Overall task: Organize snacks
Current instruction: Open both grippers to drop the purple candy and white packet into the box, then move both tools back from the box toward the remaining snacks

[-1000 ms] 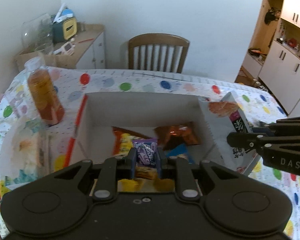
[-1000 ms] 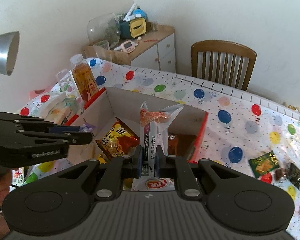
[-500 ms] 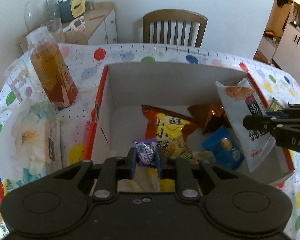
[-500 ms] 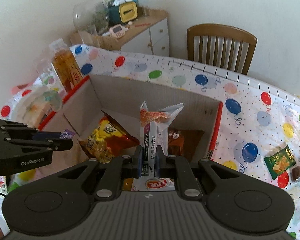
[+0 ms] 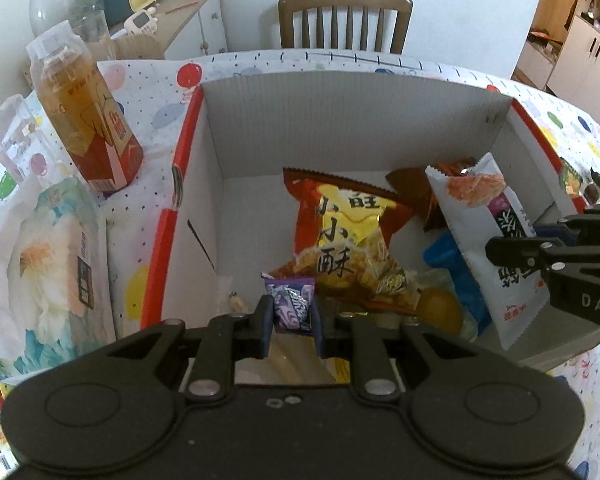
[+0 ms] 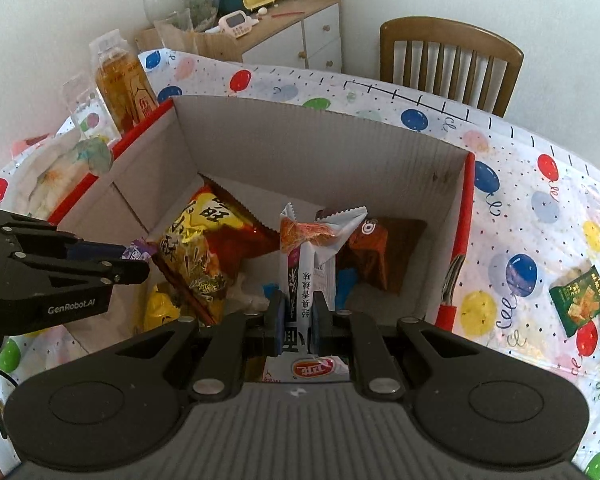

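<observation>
A small purple candy wrapper point(image 5: 290, 307) is pinched between the fingers of the left gripper point(image 5: 290, 320), held just over the near edge of an open cardboard box point(image 5: 340, 112) with red outer sides. The right gripper point(image 6: 296, 316) has its fingers closed on a tall white snack packet point(image 6: 308, 264) printed with Chinese characters and a red oval logo, hanging upright inside the box. On the box floor lie a red and yellow crisp bag point(image 5: 348, 236) with large Chinese lettering, a brown foil packet point(image 6: 374, 252) and a blue packet point(image 5: 456, 272). The box sits on a counter covered by a balloon-print cloth point(image 6: 520, 216). Left of the box stand a bottle of amber tea point(image 5: 84, 112) and a floral tissue pack point(image 5: 40, 264). Only the right wrist view shows a green snack packet point(image 6: 580, 300) lying on the cloth to the right, and "GenRobot.AI" printed on the left gripper. A wooden chair point(image 6: 452, 60) stands behind the counter.
</observation>
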`<state>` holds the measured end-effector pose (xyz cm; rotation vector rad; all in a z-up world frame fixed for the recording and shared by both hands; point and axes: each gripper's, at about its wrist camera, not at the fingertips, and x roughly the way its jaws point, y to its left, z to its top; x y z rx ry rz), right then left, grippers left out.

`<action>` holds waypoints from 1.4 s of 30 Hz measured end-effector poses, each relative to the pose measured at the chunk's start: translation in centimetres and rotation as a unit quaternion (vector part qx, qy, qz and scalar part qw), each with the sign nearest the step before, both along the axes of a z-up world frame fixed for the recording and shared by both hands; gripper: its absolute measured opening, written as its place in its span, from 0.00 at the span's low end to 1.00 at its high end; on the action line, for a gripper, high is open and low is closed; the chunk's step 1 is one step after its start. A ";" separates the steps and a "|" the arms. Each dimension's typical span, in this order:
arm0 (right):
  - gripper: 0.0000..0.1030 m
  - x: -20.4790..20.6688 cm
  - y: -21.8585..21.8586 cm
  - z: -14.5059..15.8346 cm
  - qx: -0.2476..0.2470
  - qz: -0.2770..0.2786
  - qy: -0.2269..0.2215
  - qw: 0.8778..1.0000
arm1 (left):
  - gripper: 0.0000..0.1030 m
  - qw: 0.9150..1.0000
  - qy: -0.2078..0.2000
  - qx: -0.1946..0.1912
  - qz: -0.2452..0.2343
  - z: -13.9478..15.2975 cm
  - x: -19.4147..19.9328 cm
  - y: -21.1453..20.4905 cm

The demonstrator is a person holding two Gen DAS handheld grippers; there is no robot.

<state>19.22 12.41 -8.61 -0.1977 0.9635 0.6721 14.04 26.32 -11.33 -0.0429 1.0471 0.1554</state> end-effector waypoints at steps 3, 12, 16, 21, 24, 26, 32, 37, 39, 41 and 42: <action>0.13 -0.1 0.0 0.1 0.000 -0.001 -0.001 1.000 | 0.17 1.000 0.009 -0.002 0.000 -0.4 0.0 0.0; 0.13 -0.3 -0.4 0.1 0.002 -0.005 0.010 1.000 | 0.25 1.000 0.017 -0.009 0.007 -0.8 -0.1 0.1; 0.20 -0.6 -0.7 0.3 0.002 -0.007 0.010 1.000 | 0.31 1.000 0.013 -0.010 0.009 -0.5 -0.4 -0.2; 0.58 -1.3 -1.5 1.2 0.017 -0.009 -0.005 1.000 | 0.41 1.000 0.001 -0.012 0.009 0.1 -0.9 -0.5; 0.60 -1.8 -2.1 2.0 0.023 -0.010 -0.018 1.000 | 0.49 1.000 -0.006 -0.013 0.009 0.7 -1.3 -0.9; 0.61 -2.0 -2.6 2.5 0.030 -0.011 -0.018 0.999 | 0.55 1.000 -0.012 -0.011 0.010 1.1 -1.6 -1.2; 0.67 -2.6 -4.3 4.1 0.050 -0.017 -0.030 0.998 | 0.60 0.999 -0.032 -0.013 0.010 2.8 -2.5 -2.1; 0.70 -2.9 -5.9 5.5 0.070 -0.021 -0.035 0.997 | 0.70 0.998 -0.053 -0.014 0.004 4.2 -3.1 -3.0; 0.71 -3.1 -6.4 6.0 0.078 -0.022 -0.037 0.996 | 0.72 0.998 -0.062 -0.014 0.002 4.7 -3.3 -3.5; 0.72 -3.3 -7.1 6.5 0.085 -0.024 -0.036 0.995 | 0.73 0.997 -0.070 -0.015 0.000 5.2 -3.4 -4.1; 0.72 -3.4 -7.4 6.6 0.088 -0.024 -0.036 0.995 | 0.74 0.997 -0.073 -0.016 -0.001 5.4 -3.5 -4.3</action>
